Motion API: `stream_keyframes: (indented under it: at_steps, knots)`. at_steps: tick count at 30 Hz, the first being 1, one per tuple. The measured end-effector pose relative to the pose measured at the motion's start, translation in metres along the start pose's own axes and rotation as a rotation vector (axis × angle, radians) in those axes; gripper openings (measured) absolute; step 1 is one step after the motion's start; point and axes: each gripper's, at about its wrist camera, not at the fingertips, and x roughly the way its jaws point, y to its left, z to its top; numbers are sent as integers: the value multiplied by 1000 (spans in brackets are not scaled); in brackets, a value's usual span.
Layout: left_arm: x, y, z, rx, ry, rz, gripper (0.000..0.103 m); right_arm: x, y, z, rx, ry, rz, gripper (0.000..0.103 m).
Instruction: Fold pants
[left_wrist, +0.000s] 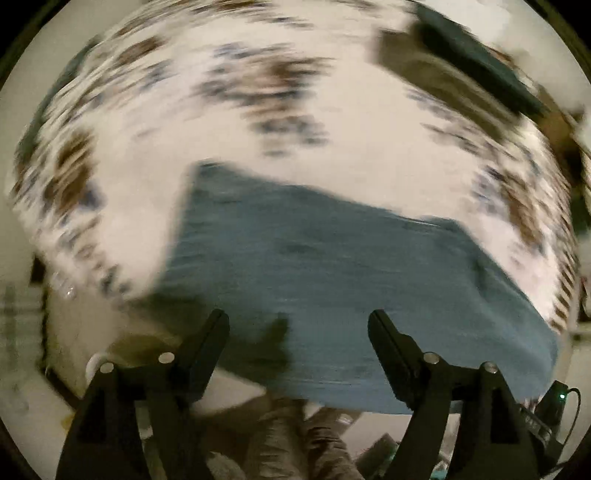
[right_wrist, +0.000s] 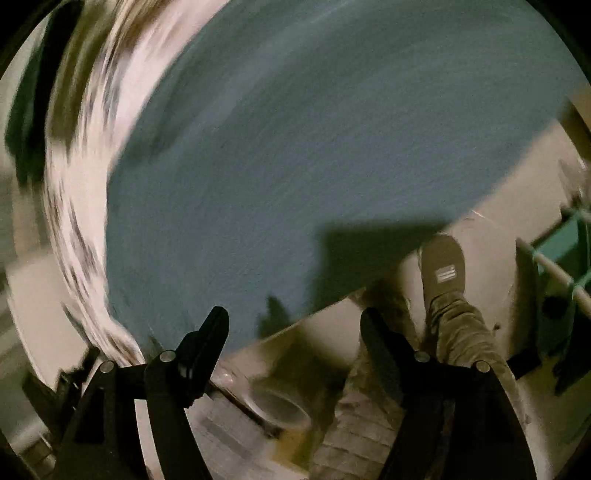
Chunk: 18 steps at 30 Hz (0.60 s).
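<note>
both the left gripper and right gripper hang open and empty above the blue pants, lying flat on the patterned bedspread, probably freed to regrip.

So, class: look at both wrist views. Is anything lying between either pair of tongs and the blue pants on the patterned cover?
Nothing visible. The left tongs and the right tongs both stand open and empty above the blue pants, which lie bare on the patterned cover. Both views are blurred, so small things could escape notice.
</note>
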Motion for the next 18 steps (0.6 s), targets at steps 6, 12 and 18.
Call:
stream_keyframes:
  at_steps: [6,12,18]
  knots:
    - [27,-167,1,258,59,-33,84,-106,-136,50,235,-310,35,76]
    - [70,-301,-21,446,126,22,84,-155,-242,87,353,-532,105,76]
    - [114,-382,-56,617,113,105,85,-158,-304,136,415,-608,261,76]
